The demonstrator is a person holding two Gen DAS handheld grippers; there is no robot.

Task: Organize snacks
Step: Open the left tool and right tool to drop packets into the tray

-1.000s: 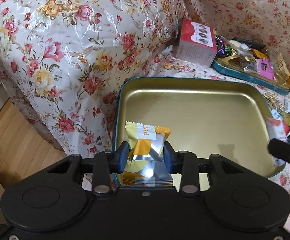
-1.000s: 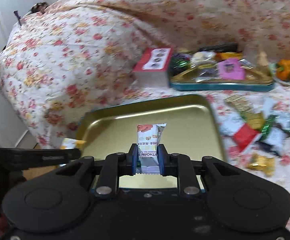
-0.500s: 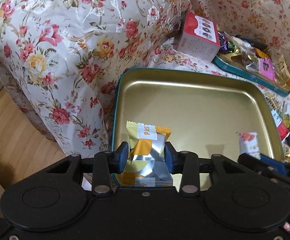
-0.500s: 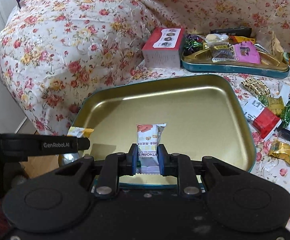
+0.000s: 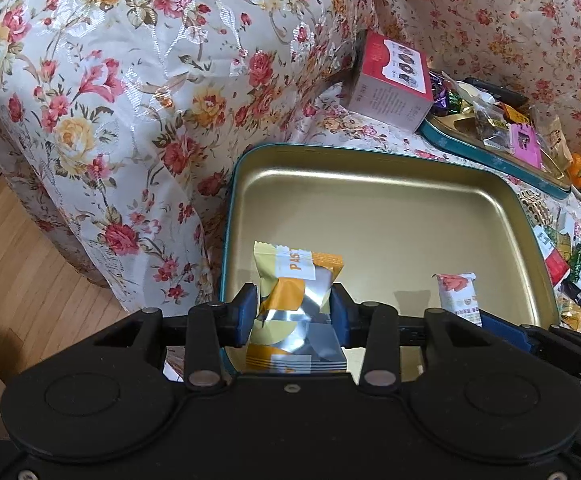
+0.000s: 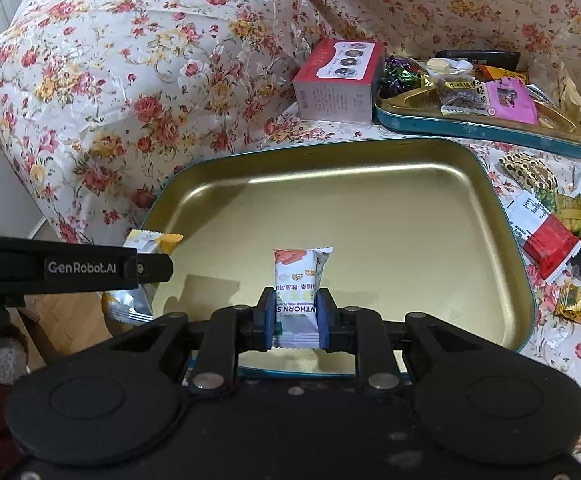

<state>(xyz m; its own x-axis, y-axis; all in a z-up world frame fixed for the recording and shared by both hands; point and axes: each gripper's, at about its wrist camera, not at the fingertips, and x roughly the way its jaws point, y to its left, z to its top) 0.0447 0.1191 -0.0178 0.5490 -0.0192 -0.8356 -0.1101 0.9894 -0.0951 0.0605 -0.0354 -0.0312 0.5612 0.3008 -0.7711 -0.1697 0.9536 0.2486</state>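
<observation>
Both grippers hang over the near rim of the empty gold tin tray [image 6: 370,208], each angled steeply down with a snack standing upright between its fingers.

Left gripper [image 5: 293,312]: yellow-orange pastry packet [image 5: 296,300] sits between the blue pads at the tray's near-left corner, long axis along the fingers, top end toward the tray's far side. Its jaws have just been opening; the packet is between them, the pads look right at its sides, so whether the grip has let go is hard to tell.

Right gripper [image 6: 295,316]: clamped narrow on a white hawthorn snack bar [image 6: 299,292], over the near middle of the tray floor, right of the pastry packet.

Judgement: both are at the drop point; the tray floor lies directly below and ahead of each snack, so release is the next call, left hand first.

Loose wrapped snacks [image 6: 550,236] lie on the floral cloth [image 6: 130,80] just past the tray's right rim, nearer the right hand. A red box [image 6: 338,80] and a second, filled tin [image 6: 482,128] sit beyond the tray's far side.
</observation>
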